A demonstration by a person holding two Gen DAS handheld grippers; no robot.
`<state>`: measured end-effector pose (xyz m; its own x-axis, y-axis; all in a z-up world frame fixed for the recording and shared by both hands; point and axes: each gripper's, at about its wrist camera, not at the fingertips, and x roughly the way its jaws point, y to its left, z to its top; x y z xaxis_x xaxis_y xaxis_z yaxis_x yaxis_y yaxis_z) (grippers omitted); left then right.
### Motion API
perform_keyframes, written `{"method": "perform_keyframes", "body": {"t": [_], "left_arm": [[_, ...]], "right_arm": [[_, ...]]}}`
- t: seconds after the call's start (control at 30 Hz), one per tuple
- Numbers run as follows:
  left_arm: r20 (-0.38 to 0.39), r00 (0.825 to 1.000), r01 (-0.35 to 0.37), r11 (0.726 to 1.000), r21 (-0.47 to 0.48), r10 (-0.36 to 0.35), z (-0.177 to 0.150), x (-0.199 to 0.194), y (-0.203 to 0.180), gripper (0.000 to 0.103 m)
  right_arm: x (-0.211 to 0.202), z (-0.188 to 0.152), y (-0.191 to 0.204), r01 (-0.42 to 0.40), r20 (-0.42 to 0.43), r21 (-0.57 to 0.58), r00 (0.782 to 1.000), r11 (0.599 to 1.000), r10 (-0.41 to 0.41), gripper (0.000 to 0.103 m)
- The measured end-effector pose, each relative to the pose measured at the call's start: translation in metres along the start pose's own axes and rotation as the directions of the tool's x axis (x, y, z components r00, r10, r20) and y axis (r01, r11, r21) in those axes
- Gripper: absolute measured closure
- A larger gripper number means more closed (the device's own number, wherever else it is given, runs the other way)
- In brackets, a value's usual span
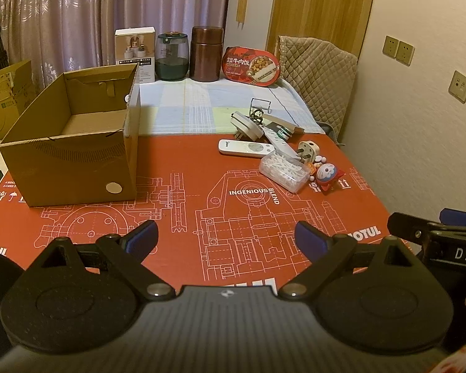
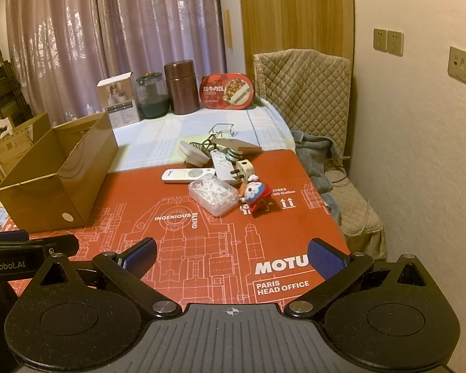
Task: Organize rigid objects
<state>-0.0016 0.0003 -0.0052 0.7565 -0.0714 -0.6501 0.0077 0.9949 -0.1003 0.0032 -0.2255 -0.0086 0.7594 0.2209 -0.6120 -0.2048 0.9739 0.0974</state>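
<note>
We held the left tongs [image 1: 226, 239] and right tongs [image 2: 232, 256] wide apart, nothing between them, above the red printed worktop [image 1: 177, 161]. The open brown cardboard box [image 1: 74, 143] stood empty. Right of the box lay the pile: white remote control [image 1: 248, 148], clear plastic box of white picks [image 1: 283, 169] touching it, red-and-white cartoon figurine [image 1: 327, 175] just beside, white plug adapter [image 1: 307, 149] behind.

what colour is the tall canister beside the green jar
Dark brown canister, clearest in the left wrist view.
</note>
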Motion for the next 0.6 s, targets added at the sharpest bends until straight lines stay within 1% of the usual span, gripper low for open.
{"method": "perform_keyframes", "body": {"t": [0.6], "left_arm": [[-0.007, 1.000, 0.009, 1.000, -0.009, -0.009, 0.0014, 0.0002, 0.0004, 0.010]], "right_arm": [[0.0011, 0.0000, 0.0003, 0.001, -0.001, -0.001, 1.000, 1.000, -0.001, 0.002]]}}
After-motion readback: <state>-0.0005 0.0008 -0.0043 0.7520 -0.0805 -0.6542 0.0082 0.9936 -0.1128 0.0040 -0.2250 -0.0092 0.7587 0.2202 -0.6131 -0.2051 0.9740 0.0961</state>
